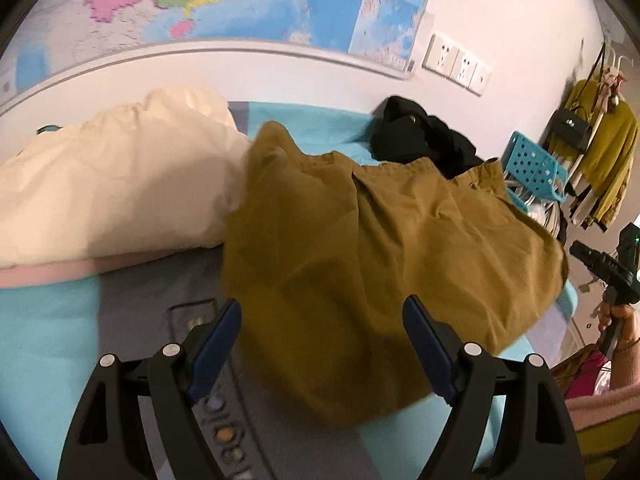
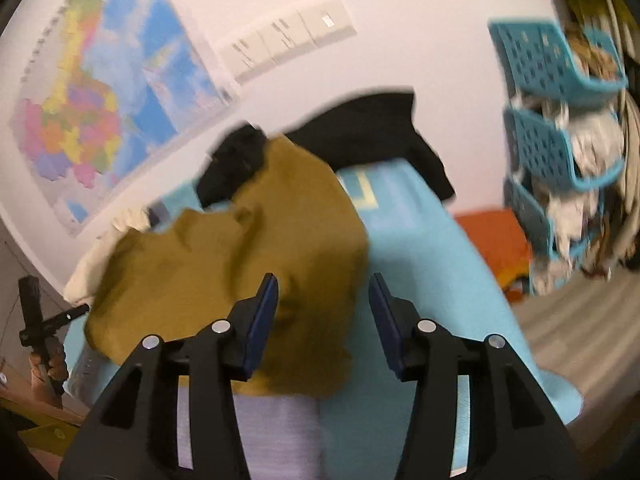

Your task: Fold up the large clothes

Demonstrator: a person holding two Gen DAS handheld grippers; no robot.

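A mustard-brown garment (image 1: pixel 384 256) lies spread and rumpled on a bed whose sheet (image 1: pixel 48 320) is turquoise with grey-lilac panels. To the garment's left in the left wrist view, a cream duvet or pillow (image 1: pixel 116 184) bulges against the wall, touching the brown cloth's edge; behind the garment, a heap of black clothing (image 1: pixel 420 136) sits at the far side of the bed, partly overlapped by the brown fabric. The left tongs (image 1: pixel 322 340) hover above the near part of the garment, spread wide with nothing between the blue pads. The right tongs (image 2: pixel 323 320) hang over the garment's right edge where it meets the bare sheet, jaws partly apart and pinching nothing. A colourful wall map (image 1: pixel 240 0) hangs above the bed, with a row of white sockets and switches (image 1: pixel 456 64) beside it. Past the bed's far end stands a tiered turquoise plastic rack (image 2: pixel 560 120) stuffed with cloth, and mustard clothes with a black bag hang on a stand (image 1: pixel 600 152). An orange object (image 2: pixel 496 236) lies low beside the rack.
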